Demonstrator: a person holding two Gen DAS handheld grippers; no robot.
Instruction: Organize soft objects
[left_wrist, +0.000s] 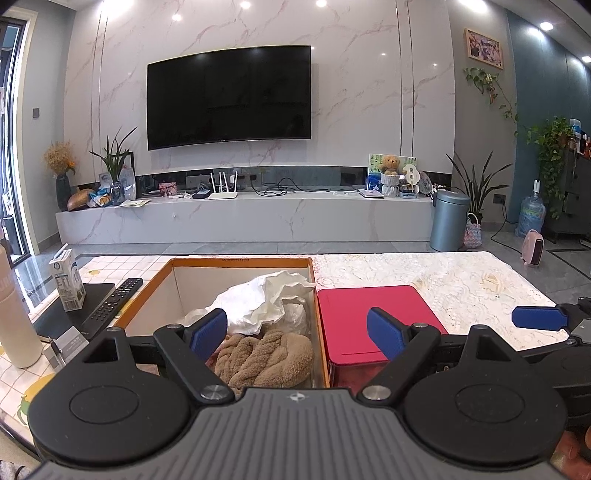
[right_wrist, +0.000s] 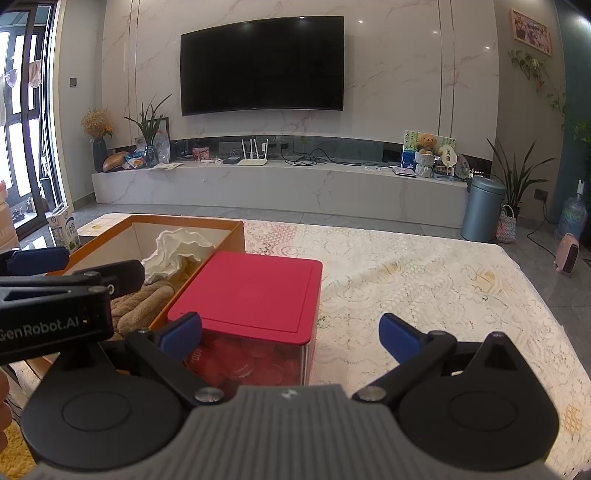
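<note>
1. We see the brown, fuzzy, rope-twisted plush towel (left_wrist: 264, 356) lying in the near end of the orange-rimmed cardboard box (left_wrist: 240, 262), its long axis running roughly across the box from the near left toward the right wall, with the twisted ridges slanting away from us.
2. Behind it in the same box sits a crumpled white cloth (left_wrist: 266, 301), bunched upward and resting partly on the brown towel, with a pale translucent plastic bag (left_wrist: 295, 317) tucked at its right side.
3. Just beside the box's right wall stands a clear container with a flat red lid (right_wrist: 255, 295); in the right wrist view we make out red round pieces through its see-through wall.
4. Both containers stand on a table covered with a white lace cloth (right_wrist: 424, 280).
5. Our left gripper (left_wrist: 299, 330) hangs over the near end of the box with its blue-padded fingers spread wide and holding nothing.
6. Our right gripper (right_wrist: 291, 334) sits near the red-lidded container, its fingers likewise wide apart and empty.
</note>
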